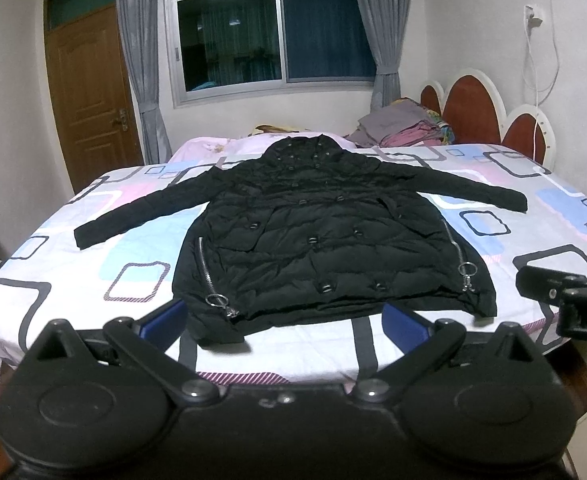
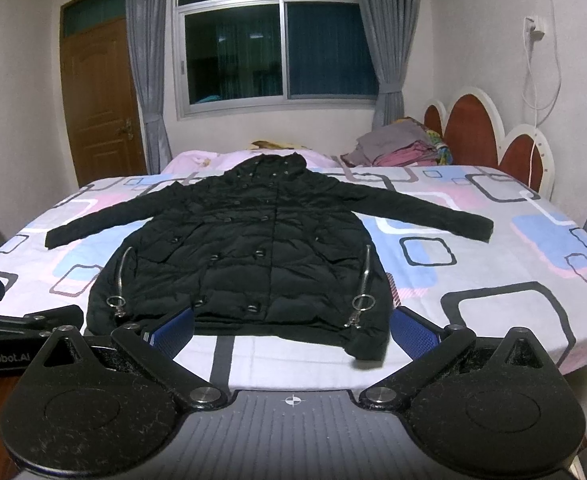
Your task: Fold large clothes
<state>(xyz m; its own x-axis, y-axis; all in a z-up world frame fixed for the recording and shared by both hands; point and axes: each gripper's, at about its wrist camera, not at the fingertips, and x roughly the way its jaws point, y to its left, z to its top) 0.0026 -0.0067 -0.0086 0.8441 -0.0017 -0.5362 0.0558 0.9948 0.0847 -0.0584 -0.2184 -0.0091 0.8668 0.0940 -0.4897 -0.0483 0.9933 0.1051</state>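
I see the black jacket (image 1: pixel 325 236) lying flat on the bed (image 1: pixel 93 240), sleeves spread. Left gripper (image 1: pixel 287 322) and right gripper (image 2: pixel 293 332) fingers stand apart, empty.

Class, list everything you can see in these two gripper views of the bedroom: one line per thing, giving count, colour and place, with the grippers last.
jacket: one, black, hooded, spread flat front-up on the bed, sleeves out to both sides.
zipper pulls: two, silver rings, near the jacket's lower corners.
bed sheet: one, white with pink, blue and grey squares, covering the bed.
folded clothes: one pile, grey, pink and mixed colours, far right by the headboard.
headboard: one, red panels with white trim, right side.
window: one, dark panes, back wall.
curtains: two, grey, either side of the window.
door: one, brown, shut, left.
cable: one, white, right wall.
left gripper: black, blue pads, open, before the hem.
right gripper: the same, open.
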